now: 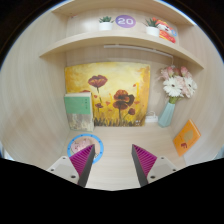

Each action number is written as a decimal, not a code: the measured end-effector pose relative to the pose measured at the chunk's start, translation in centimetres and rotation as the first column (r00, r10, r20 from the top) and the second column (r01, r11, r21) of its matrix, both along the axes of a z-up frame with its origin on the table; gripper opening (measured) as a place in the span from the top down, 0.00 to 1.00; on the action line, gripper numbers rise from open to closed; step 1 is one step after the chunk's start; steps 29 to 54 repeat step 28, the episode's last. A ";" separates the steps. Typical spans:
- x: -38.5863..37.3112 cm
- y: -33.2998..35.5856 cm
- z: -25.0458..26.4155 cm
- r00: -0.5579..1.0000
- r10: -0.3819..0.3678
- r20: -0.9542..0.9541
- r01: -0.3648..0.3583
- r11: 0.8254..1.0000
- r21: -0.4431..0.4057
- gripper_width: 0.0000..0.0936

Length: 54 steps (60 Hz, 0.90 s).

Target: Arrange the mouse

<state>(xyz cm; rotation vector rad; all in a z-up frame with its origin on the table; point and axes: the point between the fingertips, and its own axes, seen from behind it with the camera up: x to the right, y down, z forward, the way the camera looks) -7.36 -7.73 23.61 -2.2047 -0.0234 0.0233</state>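
Against the back wall, a shelf (120, 42) hangs over a poppy painting (107, 95), with a vase of flowers (172, 100), an orange book (186, 138), a green book (78, 108) and a small blue-rimmed disc (85, 143) on the desk (115, 140) below. No mouse shows anywhere, so its place, heading and long axis cannot be told. The gripper (113, 165) stands wide open with nothing between its pads; by judgement a mouse is light, stiff and smooth-shelled, best pinched across its narrow flanks.

open claw (113, 160), poppy painting (108, 95), vase (167, 113)
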 end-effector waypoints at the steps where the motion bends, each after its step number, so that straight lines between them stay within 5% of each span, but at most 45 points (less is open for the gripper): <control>1: 0.3 -0.4 -0.1 1.000 0.001 -0.003 -0.001 1.000 -0.003 0.23; 54: 6.5 -7.0 -2.1 1.000 0.005 -0.015 -0.005 1.000 -0.020 0.24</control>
